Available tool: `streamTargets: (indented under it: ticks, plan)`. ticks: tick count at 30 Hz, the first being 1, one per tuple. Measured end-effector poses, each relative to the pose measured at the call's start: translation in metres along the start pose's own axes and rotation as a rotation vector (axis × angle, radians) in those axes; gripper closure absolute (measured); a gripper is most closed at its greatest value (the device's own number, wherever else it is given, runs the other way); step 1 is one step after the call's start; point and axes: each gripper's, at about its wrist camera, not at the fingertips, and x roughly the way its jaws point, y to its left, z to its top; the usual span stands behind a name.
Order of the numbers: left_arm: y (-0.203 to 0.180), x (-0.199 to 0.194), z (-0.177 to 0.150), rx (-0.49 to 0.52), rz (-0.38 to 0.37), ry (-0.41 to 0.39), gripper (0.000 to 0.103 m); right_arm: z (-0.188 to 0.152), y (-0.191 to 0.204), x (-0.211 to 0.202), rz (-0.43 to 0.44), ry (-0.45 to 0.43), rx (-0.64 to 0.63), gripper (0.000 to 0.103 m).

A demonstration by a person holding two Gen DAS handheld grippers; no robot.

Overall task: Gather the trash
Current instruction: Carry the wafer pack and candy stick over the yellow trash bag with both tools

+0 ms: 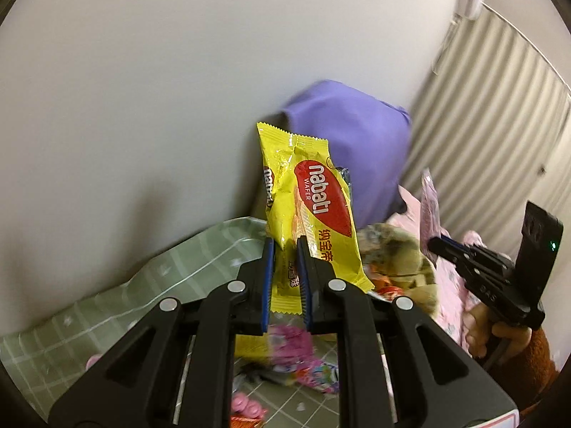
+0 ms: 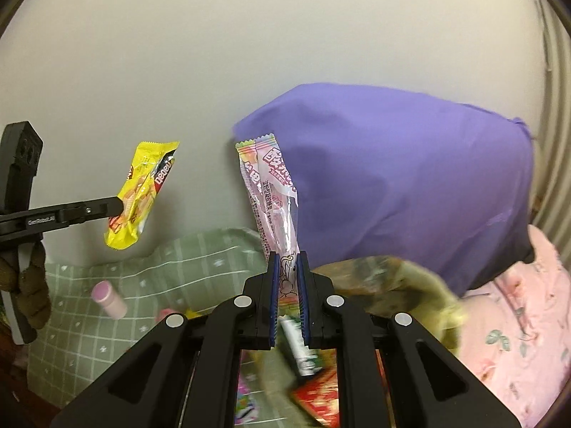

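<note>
My left gripper is shut on a yellow Nabati wafer wrapper, which stands up from its jaws in front of the white wall. The right wrist view shows the same yellow wrapper at the left, pinched by the left gripper. My right gripper is shut on a pink and clear candy wrapper, held upright. In the left wrist view the right gripper appears at the right with the pink wrapper above it. More wrappers lie on the green checked sheet below.
A purple pillow leans on the wall behind. A pink quilt lies to the right, with a brownish plush thing beside it. A small pink bottle lies on the sheet. Striped curtains hang far right.
</note>
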Motion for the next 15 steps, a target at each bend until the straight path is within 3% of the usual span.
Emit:
streamTargets:
  ticks: [8,15]
  plan:
    - [-0.056,0.031,0.012,0.179,-0.109,0.047,0.09,0.004,-0.035,-0.002,-0.087,0.012,0.069,0.092]
    - [-0.093,0.059,0.013,0.259,-0.195,0.091,0.09,0.0,-0.053,-0.006,-0.131,0.016,0.081,0.092]
